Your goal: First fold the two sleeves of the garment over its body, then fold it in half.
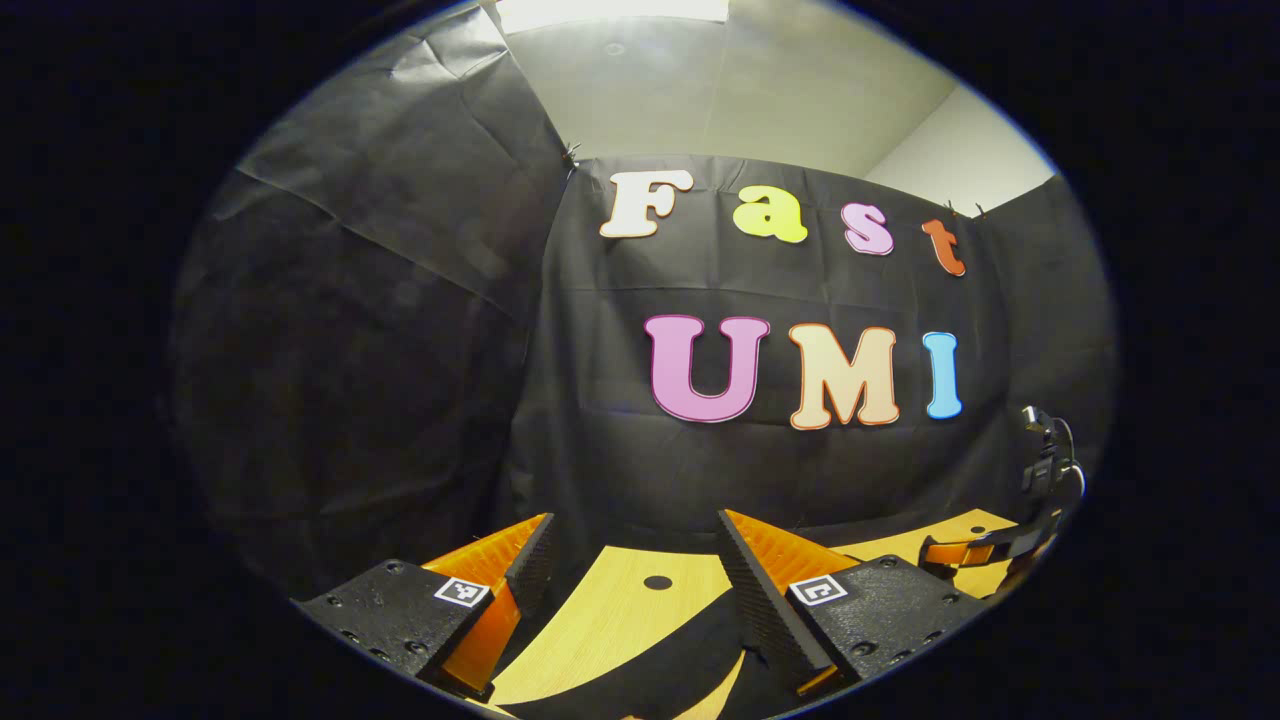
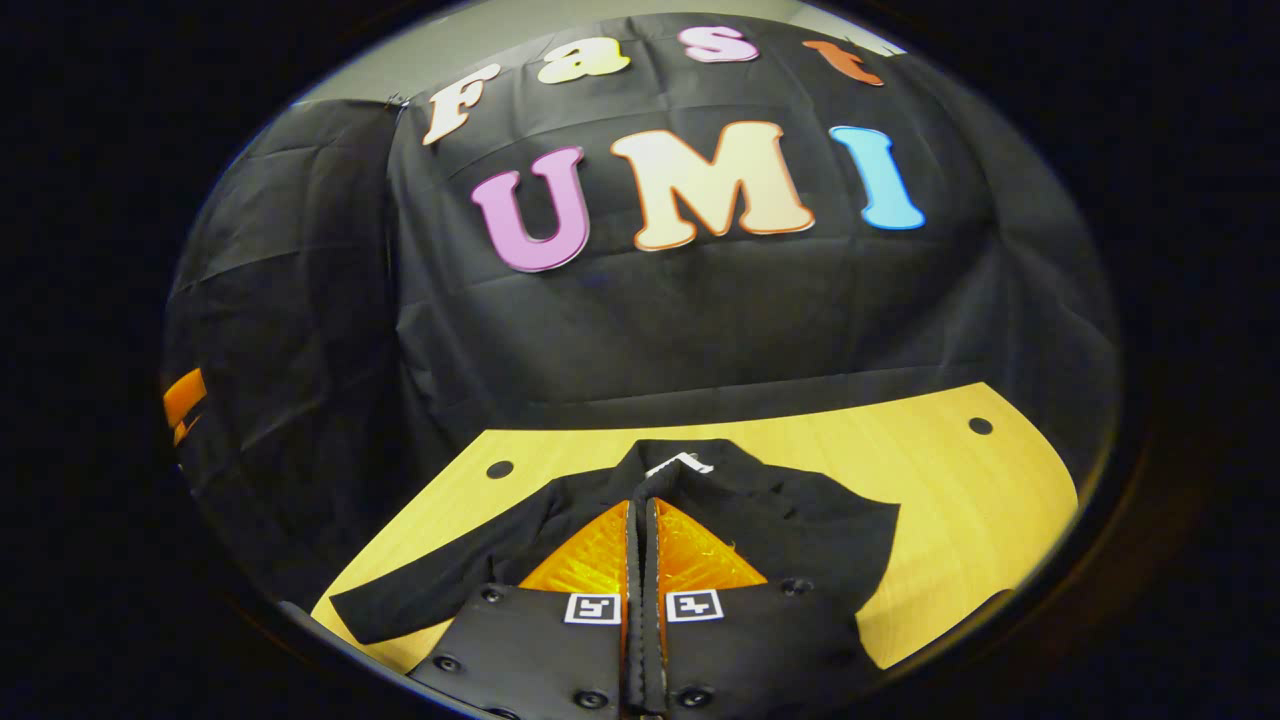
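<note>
A black garment (image 2: 790, 520) lies flat on the wooden table (image 2: 960, 500), collar and white neck label (image 2: 682, 463) at the far side, both short sleeves spread outward. My right gripper (image 2: 643, 520) hovers over the middle of its body, fingers pressed together with nothing seen between them. My left gripper (image 1: 635, 565) is open over the table's left part, a wide gap between its fingers. A dark patch, either the garment's edge (image 1: 680, 655) or shadow, lies below that gap. The right gripper (image 1: 950, 550) also appears at the far right of the left gripper view.
The black booth wall (image 2: 700, 330) stands close behind the table and wraps round its left side. Small round holes (image 2: 980, 425) mark the tabletop near its far corners. Bare wood shows right of the garment. A cable and mount (image 1: 1045, 455) rise above the right gripper.
</note>
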Demonstrator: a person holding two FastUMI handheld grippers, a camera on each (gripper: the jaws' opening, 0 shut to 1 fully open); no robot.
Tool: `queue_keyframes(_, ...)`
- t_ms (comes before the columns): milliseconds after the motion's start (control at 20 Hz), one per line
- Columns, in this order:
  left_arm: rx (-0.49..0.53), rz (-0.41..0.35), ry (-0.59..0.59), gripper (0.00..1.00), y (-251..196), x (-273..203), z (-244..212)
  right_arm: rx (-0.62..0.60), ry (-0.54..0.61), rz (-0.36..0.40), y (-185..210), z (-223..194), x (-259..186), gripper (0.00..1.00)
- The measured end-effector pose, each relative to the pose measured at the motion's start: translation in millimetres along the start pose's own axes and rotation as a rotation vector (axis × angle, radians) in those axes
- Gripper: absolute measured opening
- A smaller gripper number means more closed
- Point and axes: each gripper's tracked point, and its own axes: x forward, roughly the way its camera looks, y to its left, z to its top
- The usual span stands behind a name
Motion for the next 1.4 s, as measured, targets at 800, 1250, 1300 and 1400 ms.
queue_keyframes(800,0.012,0.097,0.165,0.92,43,-27,-68,-0.005,-0.166,0.155,71,36,-52,0.98)
queue_keyframes(1250,-0.059,0.165,0.426,0.94,41,-56,-174,0.091,-0.328,-0.014,-47,58,-176,0.92)
queue_keyframes(1300,-0.053,0.172,0.453,0.94,42,-60,-186,0.097,-0.330,-0.032,-58,56,-182,0.93)
queue_keyframes(1400,-0.038,0.192,0.501,0.94,45,-67,-207,0.112,-0.329,-0.072,-79,50,-194,0.95)
